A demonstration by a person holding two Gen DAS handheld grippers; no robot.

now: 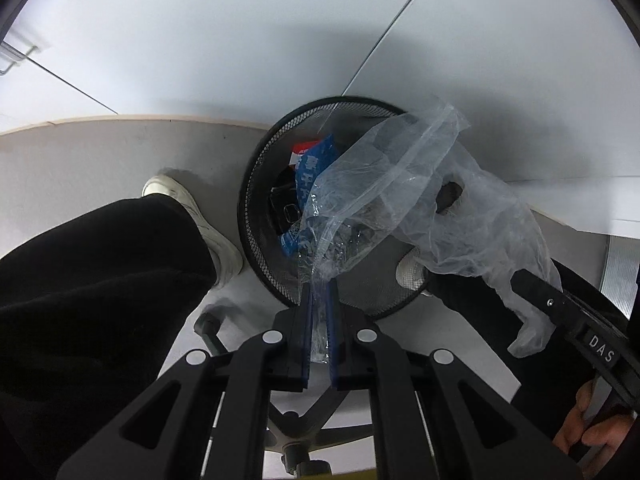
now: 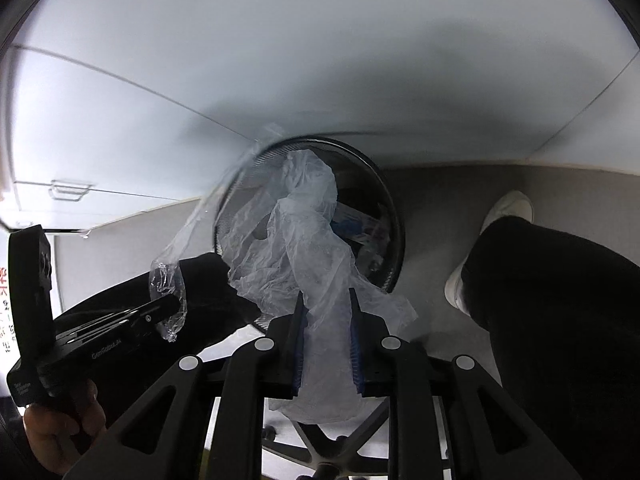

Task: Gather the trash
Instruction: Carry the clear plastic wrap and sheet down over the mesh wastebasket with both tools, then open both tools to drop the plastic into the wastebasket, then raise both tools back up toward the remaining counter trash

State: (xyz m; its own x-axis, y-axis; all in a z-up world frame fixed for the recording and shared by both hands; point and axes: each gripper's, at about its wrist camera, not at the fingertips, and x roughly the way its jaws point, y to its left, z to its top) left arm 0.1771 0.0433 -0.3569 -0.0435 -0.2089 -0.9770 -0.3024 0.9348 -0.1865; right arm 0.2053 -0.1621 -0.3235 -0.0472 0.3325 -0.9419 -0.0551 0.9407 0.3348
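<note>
Left wrist view: the left gripper (image 1: 320, 300) has its blue-padded fingers drawn in narrow on a pinch of clear plastic film (image 1: 384, 184), which fans out over the rim of the black mesh wastebasket (image 1: 256, 208). Inside the basket lie a blue printed wrapper (image 1: 310, 168) and a red-and-white scrap (image 1: 301, 148); a dark item beneath them cannot be identified. The basket stands on grey floor (image 1: 100, 160) against a white wall panel (image 1: 200, 40), between the operator's white shoes (image 1: 200, 216).

Right wrist view: the right gripper (image 2: 326, 312) stands with its jaws moderately apart, a fold of cloudy thin plastic bag (image 2: 292, 248) running between the pads; whether the pads actually press on it cannot be told. The bag trails toward the basket mouth.

Assessment: both plastics appear very light, limp and slippery, with no stiffness to push against. They are judged likely to cling, billow or slide out of a shallow pinch. Hold is best taken on a bunched, multi-layer fold deep between the pads, not on a single edge. Fragility is no concern beyond tearing; the mesh rim may snag the film.
</note>
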